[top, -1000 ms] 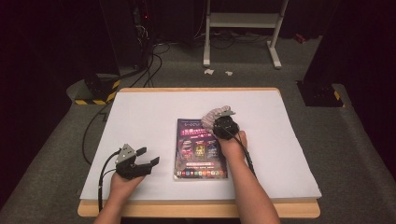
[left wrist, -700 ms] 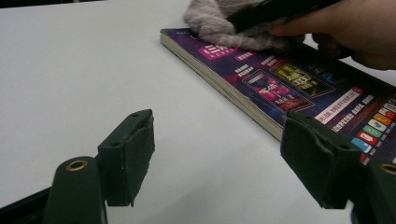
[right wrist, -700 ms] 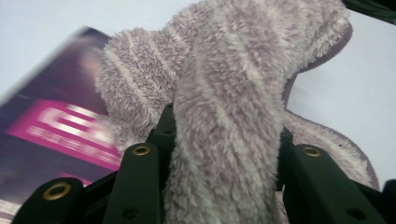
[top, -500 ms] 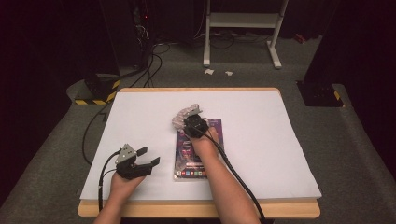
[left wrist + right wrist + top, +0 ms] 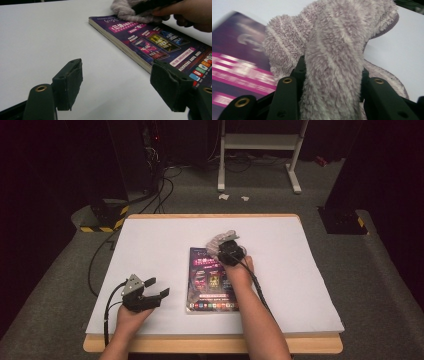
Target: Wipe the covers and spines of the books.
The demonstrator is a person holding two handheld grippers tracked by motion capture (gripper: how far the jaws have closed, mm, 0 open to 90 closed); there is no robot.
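A purple book [image 5: 210,279] lies flat on the white table [image 5: 150,245], its cover full of coloured pictures [image 5: 160,45]. My right gripper [image 5: 223,244] is shut on a fluffy grey-lilac cloth [image 5: 332,50] and presses it on the book's far edge [image 5: 219,240]. The cloth [image 5: 127,11] bunches between the two black jaws and hides the pads. To the left of the book my left gripper [image 5: 159,288] rests on the table, open, with nothing between its fingers [image 5: 68,82].
The table's wooden front edge [image 5: 210,344] runs close to the person's forearms. Behind the table stand a white metal frame [image 5: 260,150] and a yellow-and-black striped block [image 5: 102,217] with cables on the grey floor.
The right gripper swept the cloth left across the book's top, then came back right to the far edge. The left gripper has stayed put.
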